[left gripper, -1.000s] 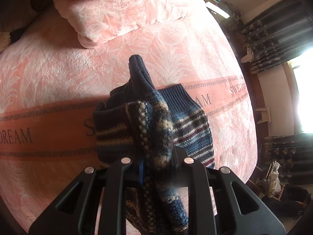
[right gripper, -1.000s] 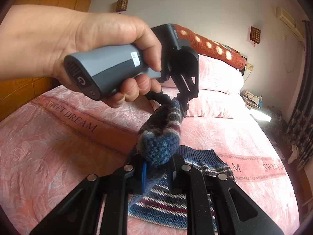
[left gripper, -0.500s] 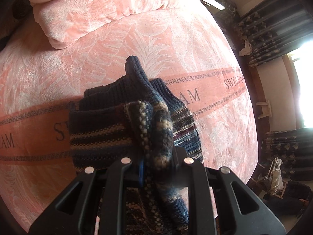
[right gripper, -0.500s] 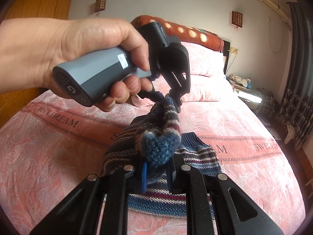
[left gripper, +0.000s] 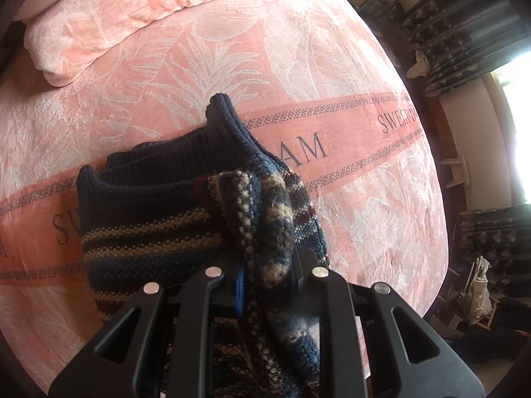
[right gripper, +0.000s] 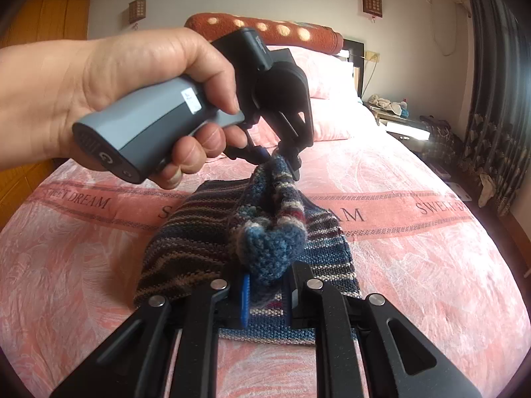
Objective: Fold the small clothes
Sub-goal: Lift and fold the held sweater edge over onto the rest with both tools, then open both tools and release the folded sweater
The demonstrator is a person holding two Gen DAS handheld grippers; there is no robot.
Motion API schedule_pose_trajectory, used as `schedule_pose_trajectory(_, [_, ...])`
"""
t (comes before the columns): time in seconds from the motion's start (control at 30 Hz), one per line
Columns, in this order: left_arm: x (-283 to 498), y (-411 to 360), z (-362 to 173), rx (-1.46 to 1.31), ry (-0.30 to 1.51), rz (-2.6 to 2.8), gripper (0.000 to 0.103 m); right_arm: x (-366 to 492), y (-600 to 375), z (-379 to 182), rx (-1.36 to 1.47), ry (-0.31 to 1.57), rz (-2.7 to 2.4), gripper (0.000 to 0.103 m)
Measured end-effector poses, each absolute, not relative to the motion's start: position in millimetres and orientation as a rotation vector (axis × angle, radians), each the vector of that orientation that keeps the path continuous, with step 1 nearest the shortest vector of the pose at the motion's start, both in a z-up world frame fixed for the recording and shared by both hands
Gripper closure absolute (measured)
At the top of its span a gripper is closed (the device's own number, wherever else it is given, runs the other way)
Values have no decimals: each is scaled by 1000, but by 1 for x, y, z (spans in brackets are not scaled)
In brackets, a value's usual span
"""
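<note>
While both hand-held grippers keep their pinch on the striped knit sweater, the garment has come lower over the last second: far more of it now lies on the pink bedspread, where a second ago a good part hung in the air. The left hand-held gripper has its jaws narrow, clamped on a bunched fold of the knit, and the right hand-held gripper is likewise closed tight on a blue wad of the same edge. In the right wrist view the person's hand holds the left tool just above the sweater, its tips at the far end of the raised ridge of cloth.

The sweater sits about mid-bed, across the darker band printed "SWEET DREAM", well short of the pillows at the head of the bed. Its dark ribbed hem now rests layered on the bedspread in the left wrist view, where before it stood up more steeply.

My reading is that a fold is being laid down: the carried edge is being brought over the flat part. The lifted ridge between the two tools has not yet settled, so the fold is not finished. Releasing too soon could let the thick knit spring back or lie crooked.
</note>
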State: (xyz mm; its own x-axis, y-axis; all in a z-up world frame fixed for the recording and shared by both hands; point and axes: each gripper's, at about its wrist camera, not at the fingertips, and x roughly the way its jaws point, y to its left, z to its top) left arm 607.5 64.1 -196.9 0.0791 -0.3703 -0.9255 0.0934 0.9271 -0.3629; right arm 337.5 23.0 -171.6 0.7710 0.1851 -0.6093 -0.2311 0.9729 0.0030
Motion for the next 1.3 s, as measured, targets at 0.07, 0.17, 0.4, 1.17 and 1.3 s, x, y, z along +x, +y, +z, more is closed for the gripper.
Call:
schedule_pose_trajectory(0.07, [608, 56, -202, -229, 1458, -350, 86, 339, 15, -175, -58, 663, 218, 89])
schedule_pose_trajectory(0.17, [609, 44, -208, -209, 1456, -342, 86, 341, 4, -180, -34, 678, 207, 89])
schedule_pose_trajectory(0.4, [610, 19, -222, -164, 1461, -320, 86, 345, -21, -194, 17, 723, 185, 90])
schedule_pose_trajectory(1.17, [606, -1, -217, -135, 1272, -312, 46, 372, -126, -264, 588, 1004, 395, 71])
schedule_pose_trajectory(1.3, [584, 27, -188, -116, 1199, -360, 39, 380, -148, -264, 716, 1001, 523, 57])
